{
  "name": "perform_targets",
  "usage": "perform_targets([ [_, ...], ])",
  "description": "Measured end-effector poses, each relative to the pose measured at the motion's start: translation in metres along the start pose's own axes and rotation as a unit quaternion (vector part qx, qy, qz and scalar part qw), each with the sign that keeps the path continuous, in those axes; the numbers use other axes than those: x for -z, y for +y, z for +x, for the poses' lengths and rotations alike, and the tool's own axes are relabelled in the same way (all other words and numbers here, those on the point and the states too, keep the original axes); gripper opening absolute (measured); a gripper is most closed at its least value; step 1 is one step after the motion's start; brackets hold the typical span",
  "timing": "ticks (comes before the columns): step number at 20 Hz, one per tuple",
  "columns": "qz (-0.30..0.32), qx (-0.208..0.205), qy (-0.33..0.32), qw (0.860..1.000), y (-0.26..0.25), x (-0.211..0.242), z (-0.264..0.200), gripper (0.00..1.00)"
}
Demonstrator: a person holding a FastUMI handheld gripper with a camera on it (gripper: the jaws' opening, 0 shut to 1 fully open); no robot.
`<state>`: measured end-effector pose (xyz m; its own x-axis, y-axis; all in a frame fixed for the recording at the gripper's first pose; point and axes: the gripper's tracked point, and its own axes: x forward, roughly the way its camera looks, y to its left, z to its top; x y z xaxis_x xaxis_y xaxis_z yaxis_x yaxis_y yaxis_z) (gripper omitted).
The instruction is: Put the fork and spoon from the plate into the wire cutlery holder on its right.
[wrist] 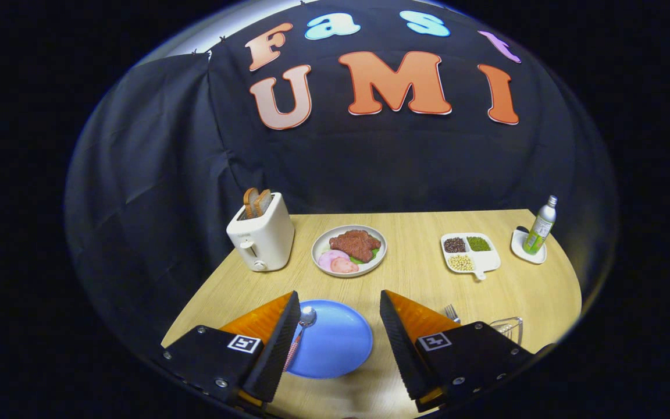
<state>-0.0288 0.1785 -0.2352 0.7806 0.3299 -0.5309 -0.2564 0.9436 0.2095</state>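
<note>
A round blue plate (335, 340) lies on the wooden table between my two fingers. A spoon (303, 326) with a red-checked handle rests on the plate's left side, its bowl just off my left fingertip and its handle running down behind that finger. Fork tines (452, 313) stick up beyond my right finger, beside the wire cutlery holder (509, 327), whose rim peeks over the same finger; whether the fork stands inside it I cannot tell. My gripper (339, 299) hangs open above the plate, holding nothing.
Farther back stand a white toaster (260, 237) with bread slices, a plate of meat and ham (349, 250), a divided dish of beans (470, 252), and a green bottle (540, 227) on a small saucer at the table's right edge.
</note>
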Motion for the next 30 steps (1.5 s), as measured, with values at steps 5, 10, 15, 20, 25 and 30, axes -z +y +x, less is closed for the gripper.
perform_targets([
  [5,-0.005,-0.021,0.06,0.998,0.042,0.054,0.029,0.83],
  [10,-0.004,-0.014,0.103,0.995,0.061,0.101,0.056,0.84],
  [15,-0.016,-0.006,0.149,0.989,0.075,0.149,0.079,0.8],
  [20,-0.007,0.023,0.164,0.986,0.068,0.172,0.095,0.54],
  [25,-0.022,0.049,0.139,0.989,0.053,0.169,0.101,0.16],
  [30,-0.002,0.034,0.122,0.992,0.056,0.157,0.096,0.06],
])
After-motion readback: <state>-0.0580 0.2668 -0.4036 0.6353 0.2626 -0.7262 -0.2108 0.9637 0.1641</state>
